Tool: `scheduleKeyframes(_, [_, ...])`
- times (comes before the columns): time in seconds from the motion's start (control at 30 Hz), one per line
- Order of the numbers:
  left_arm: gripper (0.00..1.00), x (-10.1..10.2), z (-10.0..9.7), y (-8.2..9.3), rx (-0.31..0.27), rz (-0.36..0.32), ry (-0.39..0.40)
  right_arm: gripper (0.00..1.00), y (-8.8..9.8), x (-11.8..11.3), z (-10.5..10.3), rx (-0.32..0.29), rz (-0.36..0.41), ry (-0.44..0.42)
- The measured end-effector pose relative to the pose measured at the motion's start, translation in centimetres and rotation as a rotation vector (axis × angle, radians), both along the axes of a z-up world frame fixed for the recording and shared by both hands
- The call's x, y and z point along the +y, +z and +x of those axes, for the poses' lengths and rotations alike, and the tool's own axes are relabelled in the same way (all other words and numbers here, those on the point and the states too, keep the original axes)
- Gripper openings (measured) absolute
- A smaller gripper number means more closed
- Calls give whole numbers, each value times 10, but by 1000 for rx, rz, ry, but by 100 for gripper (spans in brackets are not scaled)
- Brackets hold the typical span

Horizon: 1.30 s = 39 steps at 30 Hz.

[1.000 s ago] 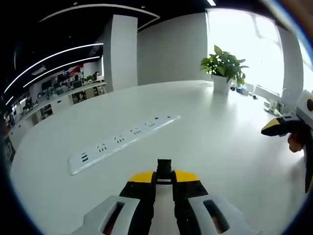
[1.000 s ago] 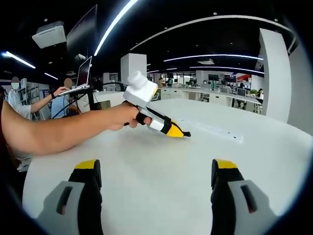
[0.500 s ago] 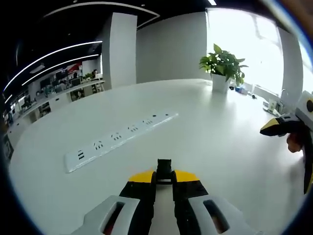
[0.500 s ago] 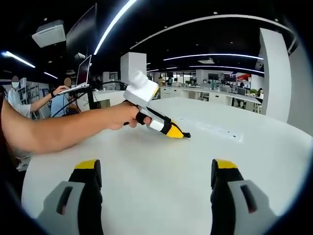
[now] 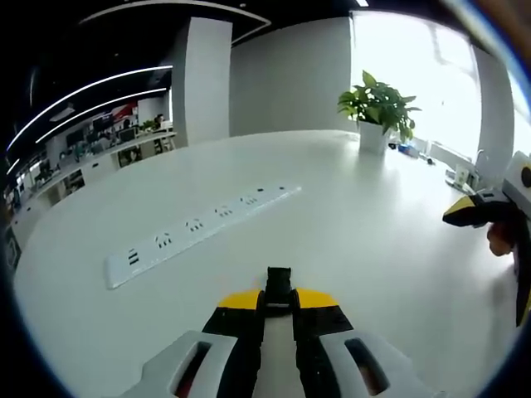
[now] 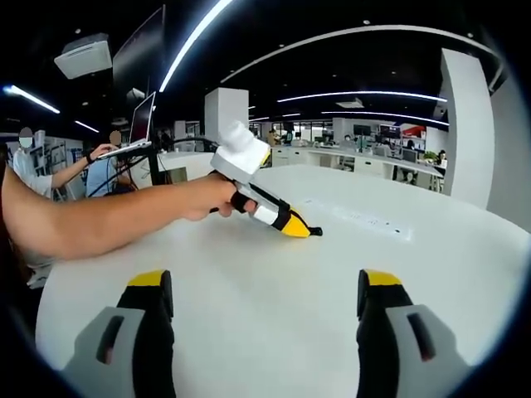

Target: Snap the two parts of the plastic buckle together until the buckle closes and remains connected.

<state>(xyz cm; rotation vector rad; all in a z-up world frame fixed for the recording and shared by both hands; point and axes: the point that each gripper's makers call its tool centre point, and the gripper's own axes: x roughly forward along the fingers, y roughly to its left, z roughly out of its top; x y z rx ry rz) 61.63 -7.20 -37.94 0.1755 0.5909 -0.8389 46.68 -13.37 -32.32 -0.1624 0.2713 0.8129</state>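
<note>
We've got the left gripper (image 5: 279,305) with its fingers pinched shut on a small black plastic buckle part (image 5: 279,282), held just over the white desk (image 5: 357,224), well in from its edges. Our right gripper (image 6: 265,303) has its fingers spread wide with nothing between them. A long white power strip (image 5: 199,225) lies on the desk beyond the buckle part.

On the counter (image 5: 373,240) I see a power strip (image 5: 195,225) lying ahead and left of my left hand-held gripper (image 5: 279,300), which pinches a buckle piece (image 5: 279,285) at its tips. A potted plant (image 5: 378,112) stands far behind, right. My right hand-held gripper (image 6: 265,303) faces the left one across the counter.
</note>
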Motion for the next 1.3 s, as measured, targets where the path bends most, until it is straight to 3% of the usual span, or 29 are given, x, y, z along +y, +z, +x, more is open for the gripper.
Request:
scheduleKeyframes(0.67, [12, -1, 1, -1, -23, 8, -24, 92, -4, 0, 1, 3, -10, -1])
scheduleKeyframes(0.77, [16, 0, 3, -1, -15, -3, -23, 92, -4, -1, 1, 3, -13, -1])
scheduleKeyframes(0.87, [29, -1, 2, -1, -15, -12, -32, 92, -4, -1, 1, 1, -16, -4])
scheduleKeyframes(0.93, [24, 0, 1, 0, -25, 8, -41, 91, -4, -2, 1, -2, -19, -5])
scheduleKeyframes(0.97, [25, 0, 4, 3, -58, 21, -43, 91, -4, -2, 1, -2, -21, -4])
scheduleKeyframes(1.0, [27, -1, 3, 3, -53, 19, -42, 91, -4, -1, 1, -2, -20, -3])
scheduleKeyframes(1.1, [42, -5, 3, 5, -39, -6, -59, 91, -5, -1, 1, -1, -20, -4])
scheduleKeyframes(1.2, [99, -12, 6, 2, -68, -14, -63, 91, -6, -1, 1, 2, -23, -4])
scheduleKeyframes(1.27, [100, -10, 5, 2, -83, 7, -79, 91, -6, -1, 1, 1, -23, -4])
scheduleKeyframes(1.3, [100, -3, 10, 5, -129, 41, -56, 91, -5, -1, 1, 0, -22, -3])
